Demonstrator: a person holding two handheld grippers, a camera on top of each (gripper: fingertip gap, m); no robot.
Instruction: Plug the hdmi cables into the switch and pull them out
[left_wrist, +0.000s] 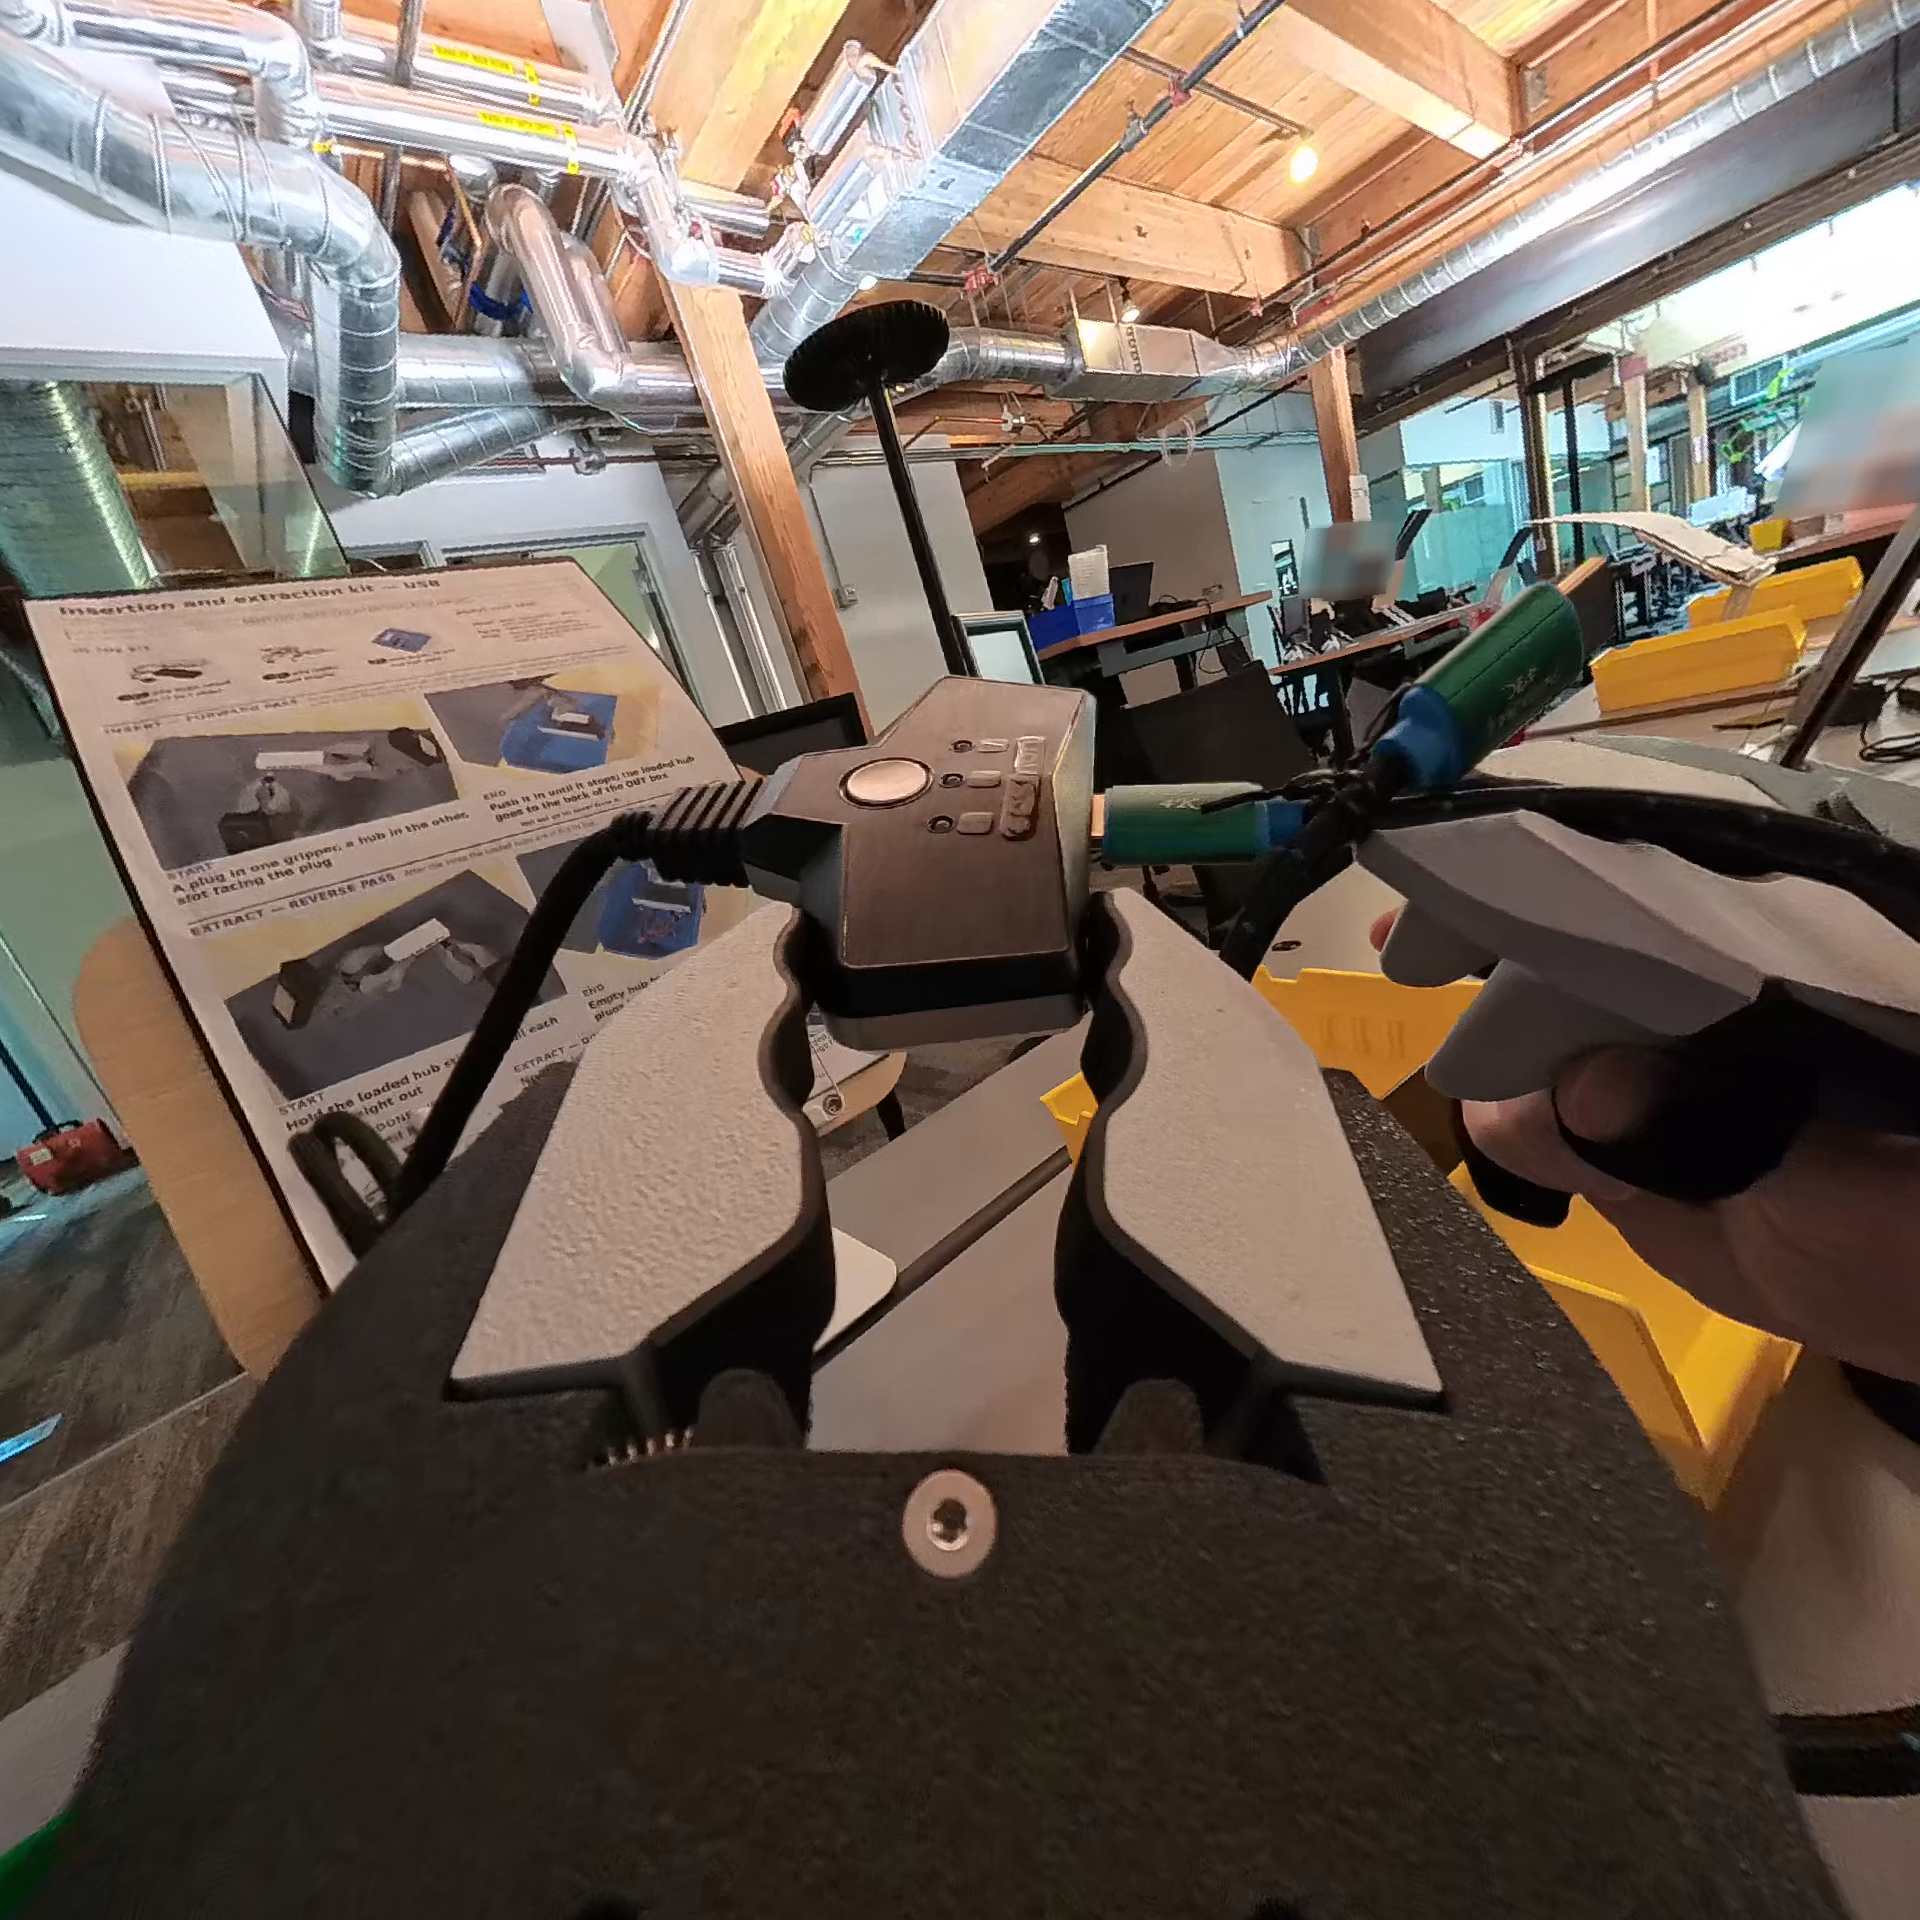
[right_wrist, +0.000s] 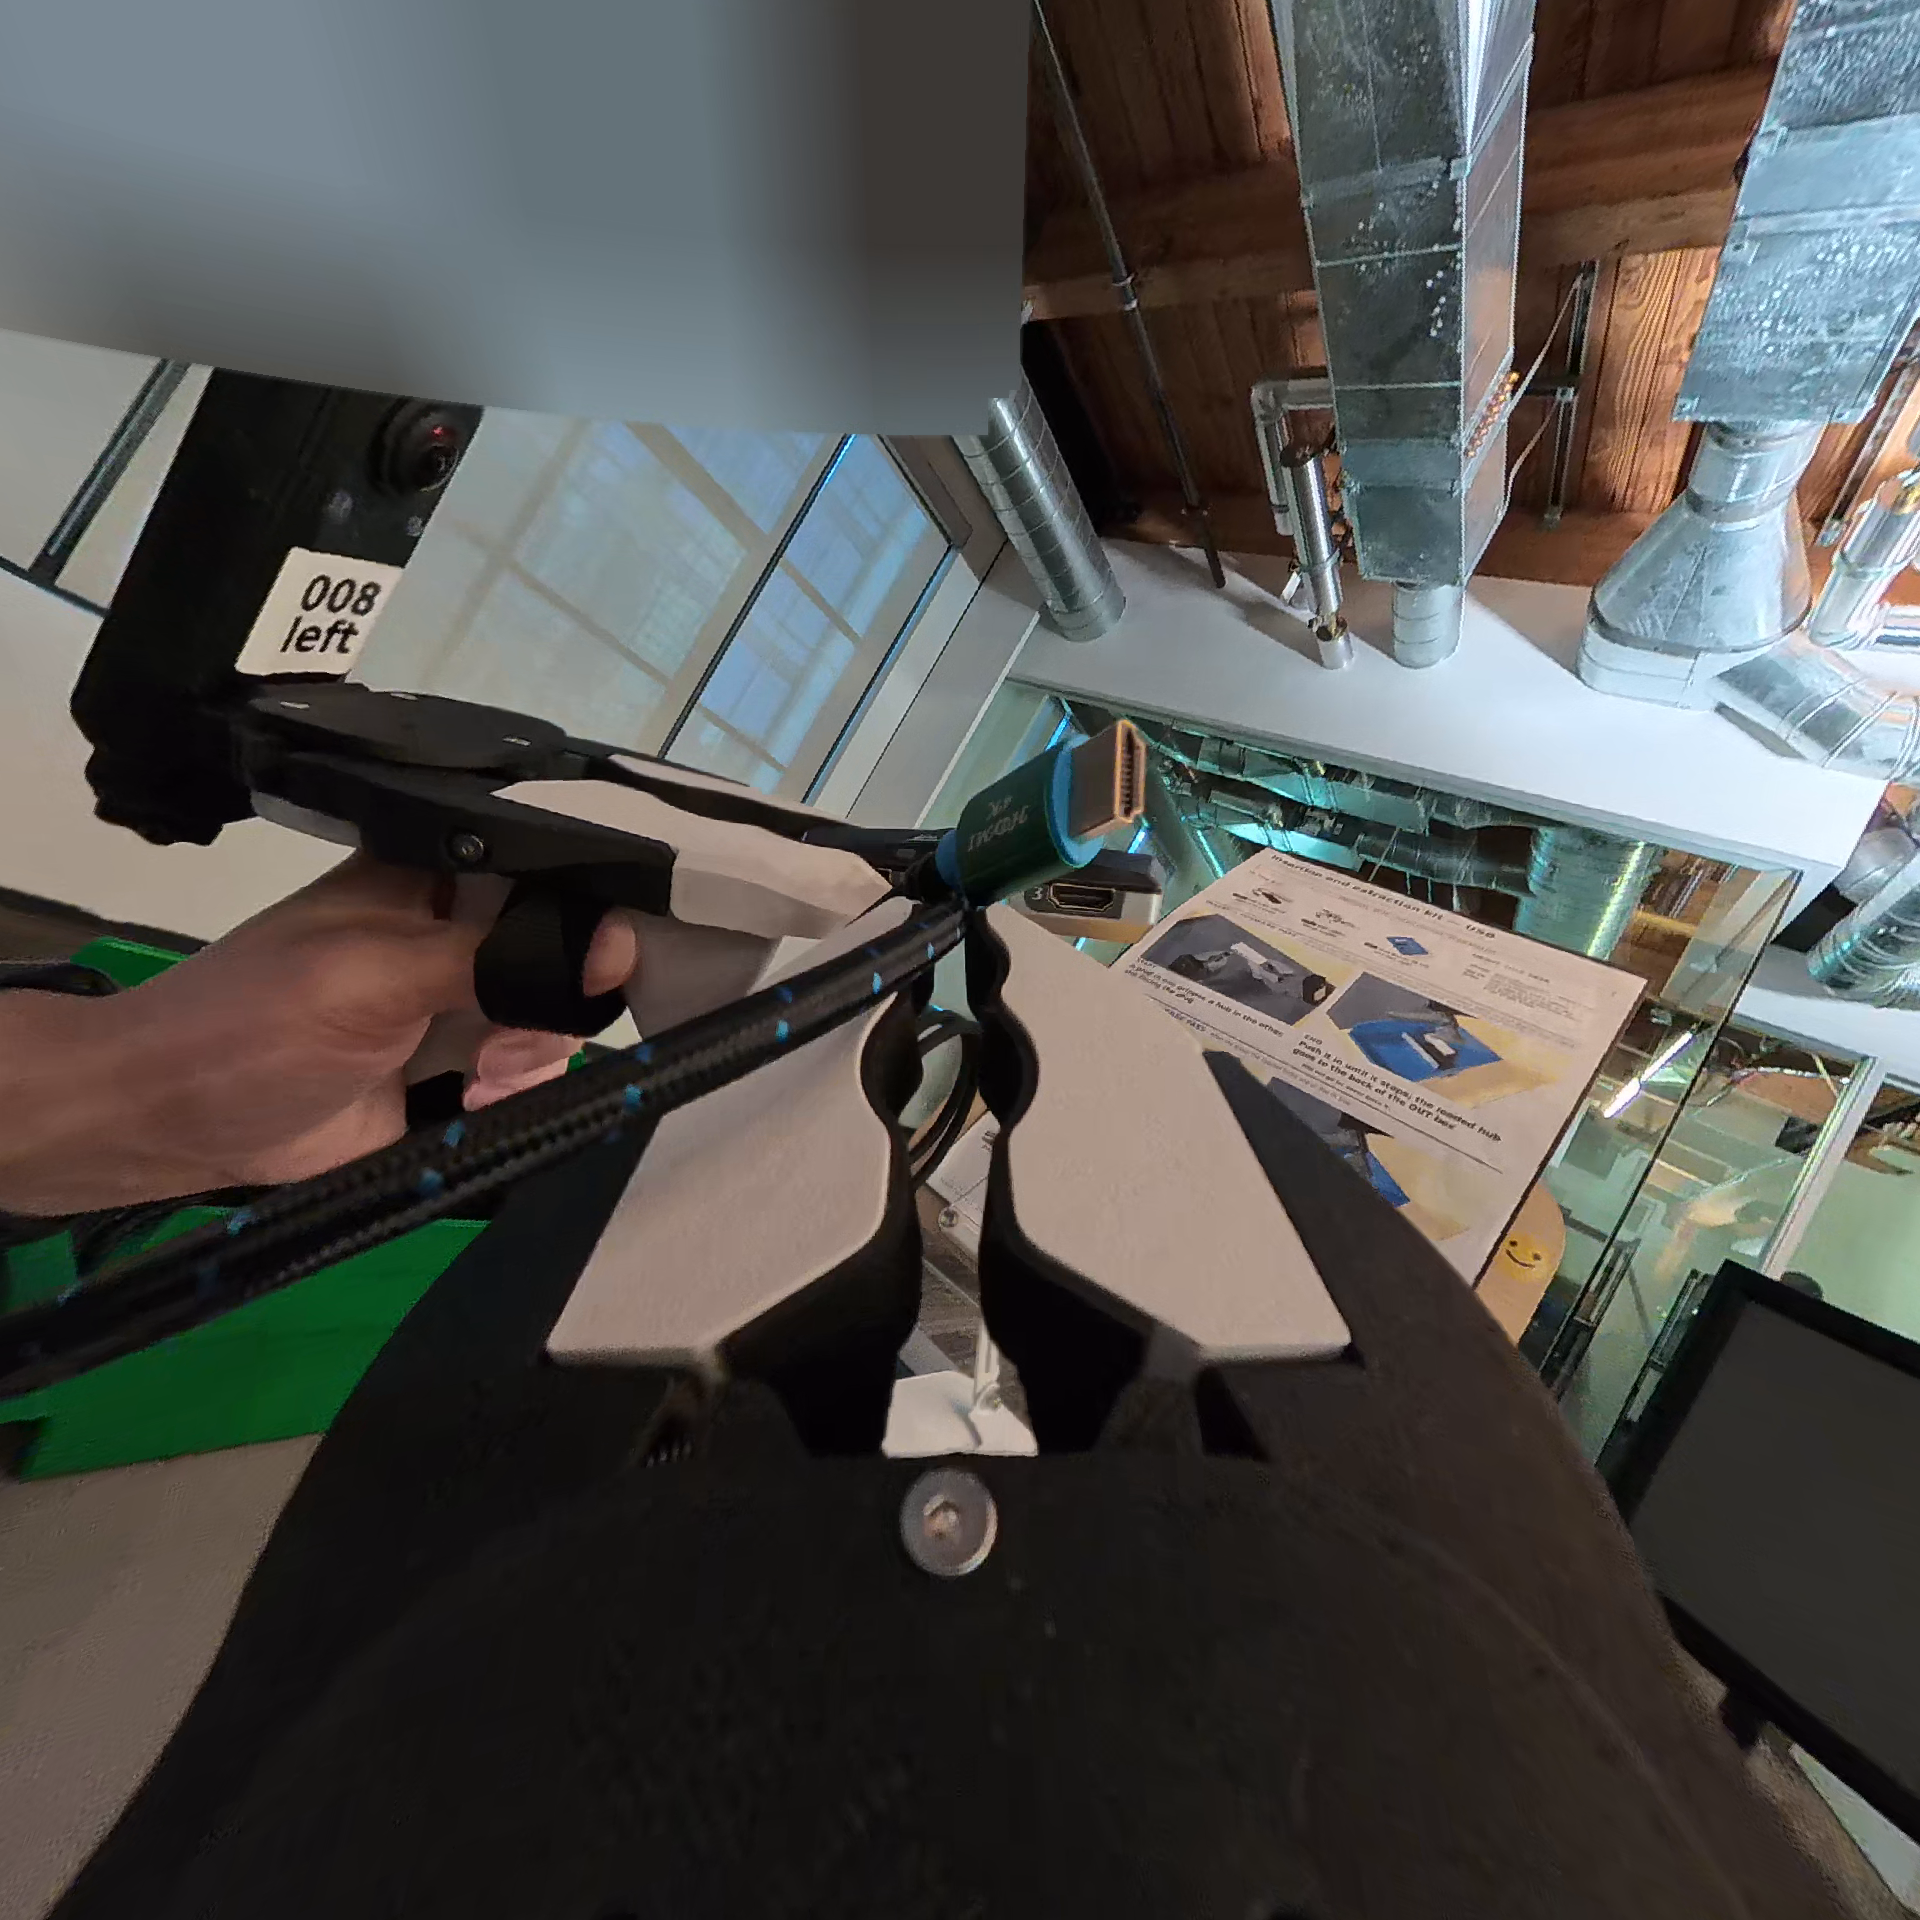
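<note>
My left gripper is shut on the dark HDMI switch and holds it up in the air. A black cable is plugged into the switch's left side. A green HDMI plug sits in a port on its right side. My right gripper is shut on the black braided cable just behind a second green plug. That plug is free, with its metal tip bare and pointing up and away. The switch shows one empty port behind it. The right gripper is just right of the switch.
An instruction sheet stands on a board at the left. Yellow bins lie below right and a green bin is at the lower left. A black lamp pole rises behind the switch. A dark monitor is at the right.
</note>
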